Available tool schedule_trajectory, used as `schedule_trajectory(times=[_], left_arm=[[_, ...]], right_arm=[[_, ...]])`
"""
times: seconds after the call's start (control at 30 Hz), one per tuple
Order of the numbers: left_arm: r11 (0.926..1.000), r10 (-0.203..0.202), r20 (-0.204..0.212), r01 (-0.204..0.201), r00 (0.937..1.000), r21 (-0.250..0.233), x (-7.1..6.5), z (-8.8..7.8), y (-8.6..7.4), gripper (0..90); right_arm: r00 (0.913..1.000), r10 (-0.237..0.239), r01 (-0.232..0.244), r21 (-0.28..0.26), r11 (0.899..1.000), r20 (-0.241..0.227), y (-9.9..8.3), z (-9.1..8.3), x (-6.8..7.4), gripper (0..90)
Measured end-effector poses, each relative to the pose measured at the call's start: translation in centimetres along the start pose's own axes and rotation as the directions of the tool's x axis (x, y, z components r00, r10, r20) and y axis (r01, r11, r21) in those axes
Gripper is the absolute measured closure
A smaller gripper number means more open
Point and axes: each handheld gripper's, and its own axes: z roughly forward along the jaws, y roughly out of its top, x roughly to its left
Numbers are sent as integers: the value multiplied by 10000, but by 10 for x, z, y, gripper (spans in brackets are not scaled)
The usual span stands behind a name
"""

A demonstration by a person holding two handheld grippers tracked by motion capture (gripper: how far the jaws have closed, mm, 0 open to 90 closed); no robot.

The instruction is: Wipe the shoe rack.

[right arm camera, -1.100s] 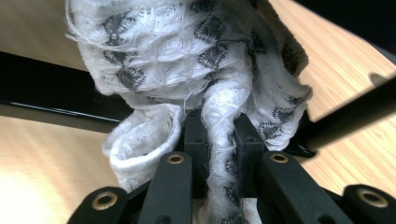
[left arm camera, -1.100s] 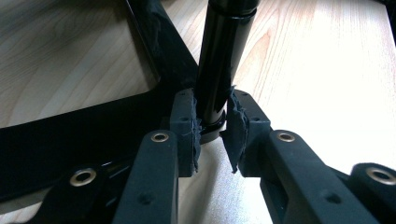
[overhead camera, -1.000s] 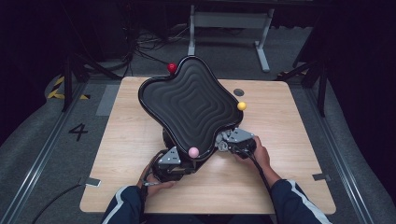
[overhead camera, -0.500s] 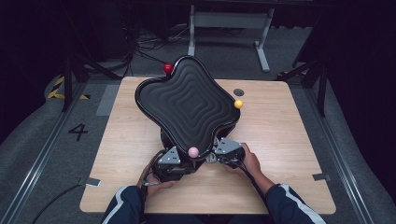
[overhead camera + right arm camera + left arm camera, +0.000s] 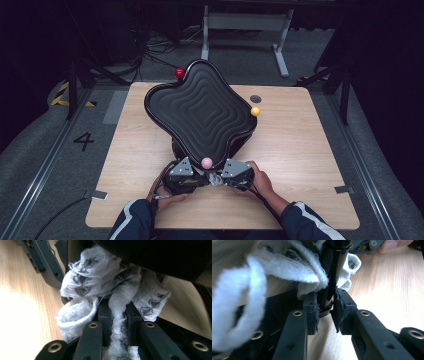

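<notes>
White cloth, frayed and marked with a dark pattern, is bunched up under the near edge of a large black wavy tray that stands tilted on a stand at the middle of the table. In the right gripper view a strip of the cloth runs down between the two black jaws, which are pressed together on it; the right gripper lies low on the table just below the tray's near corner, held by the person's right hand. The left gripper is clamped on a thin black post under the tray, with folds of the cloth hanging against the post on both sides. In the high view the two grippers sit close together, nearly touching, right beneath a pink ball on the tray's near tip. A red ball marks the far tip and a yellow ball the right tip. Both sleeves are dark blue with a white stripe.
</notes>
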Motion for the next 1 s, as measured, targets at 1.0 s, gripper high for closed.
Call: schedule_trajectory(times=[1.0], left_arm=[[9998, -119, -78, 118, 9999, -158, -6, -3, -3, 697]], right_arm=[[9658, 1927, -2020, 372, 9787, 1735, -42, -2, -81, 796]])
